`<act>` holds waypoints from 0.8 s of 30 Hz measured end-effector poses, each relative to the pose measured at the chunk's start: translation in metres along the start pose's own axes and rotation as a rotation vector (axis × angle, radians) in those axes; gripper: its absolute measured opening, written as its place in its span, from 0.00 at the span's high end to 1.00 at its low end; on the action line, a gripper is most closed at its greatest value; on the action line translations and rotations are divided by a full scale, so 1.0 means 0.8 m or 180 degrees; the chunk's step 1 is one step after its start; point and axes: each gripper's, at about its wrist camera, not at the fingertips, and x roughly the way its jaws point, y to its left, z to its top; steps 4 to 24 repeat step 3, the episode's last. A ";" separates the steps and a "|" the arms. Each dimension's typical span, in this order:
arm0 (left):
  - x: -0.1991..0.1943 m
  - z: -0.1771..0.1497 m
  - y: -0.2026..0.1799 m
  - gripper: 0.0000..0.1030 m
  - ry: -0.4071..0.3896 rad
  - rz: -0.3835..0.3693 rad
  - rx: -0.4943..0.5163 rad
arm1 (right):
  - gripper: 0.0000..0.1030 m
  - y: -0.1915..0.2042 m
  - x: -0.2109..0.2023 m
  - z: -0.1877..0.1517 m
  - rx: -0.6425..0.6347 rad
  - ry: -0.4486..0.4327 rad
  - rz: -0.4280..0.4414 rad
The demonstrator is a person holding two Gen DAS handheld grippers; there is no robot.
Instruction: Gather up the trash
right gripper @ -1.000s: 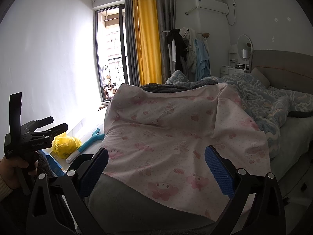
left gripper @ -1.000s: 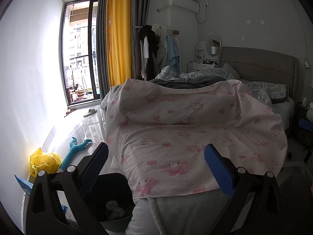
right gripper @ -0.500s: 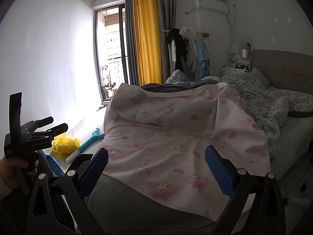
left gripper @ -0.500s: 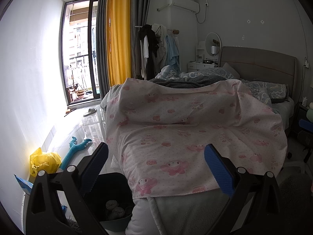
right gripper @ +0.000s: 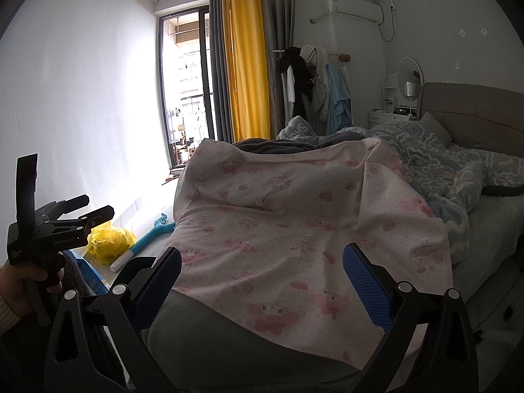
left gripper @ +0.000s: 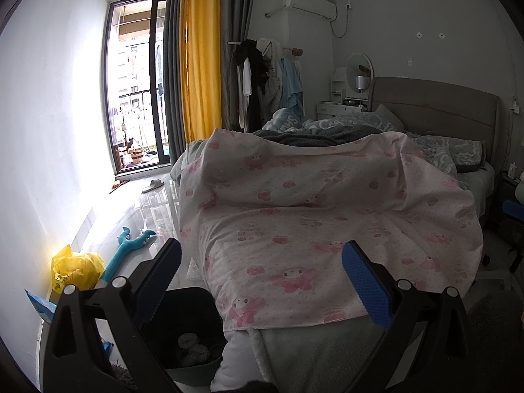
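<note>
Your left gripper [left gripper: 260, 281] has its jaws spread wide with nothing between the blue pads [left gripper: 365, 286], and it points over the foot of the bed [left gripper: 435, 111], where a pink cartoon-print sheet [left gripper: 327, 216] drapes across the bedding. Just below and beside that gripper's left finger stands a dark trash bin [left gripper: 193, 327] on the floor, tight against the corner of the bed; crumpled pale wads [left gripper: 193, 348] lie inside it. To the left of the bin, against the white wall, a crumpled yellow plastic bag [left gripper: 77, 267] sits on the floor, with a blue packet [left gripper: 39, 306] lower down beside it and a teal plush toy [left gripper: 131, 249] stretched out on the shiny tiles just past the bag. Your right gripper [right gripper: 262, 283] likewise has its jaws spread apart and holds nothing, aimed across the same sheet. From the right wrist view, your left hand [right gripper: 19, 283] grips the other tool's handle at the left edge, with the yellow bag beyond it near the wall. A slipper [left gripper: 153, 185] lies by the balcony door [left gripper: 137, 82], next to the yellow curtain [left gripper: 201, 59].
</note>
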 end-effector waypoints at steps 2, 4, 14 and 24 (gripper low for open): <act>0.000 -0.003 0.000 0.03 0.0013 0.0005 -0.0008 | 0.03 0.001 0.000 0.000 0.0001 0.0000 0.0000; 0.000 -0.003 0.000 0.03 0.0016 0.0003 -0.0008 | 0.03 0.000 0.000 0.000 0.0002 0.0003 0.0000; 0.000 -0.003 0.000 0.03 0.0016 0.0003 -0.0008 | 0.03 0.000 0.000 0.000 0.0002 0.0003 0.0000; 0.000 -0.003 0.000 0.03 0.0016 0.0003 -0.0008 | 0.03 0.000 0.000 0.000 0.0002 0.0003 0.0000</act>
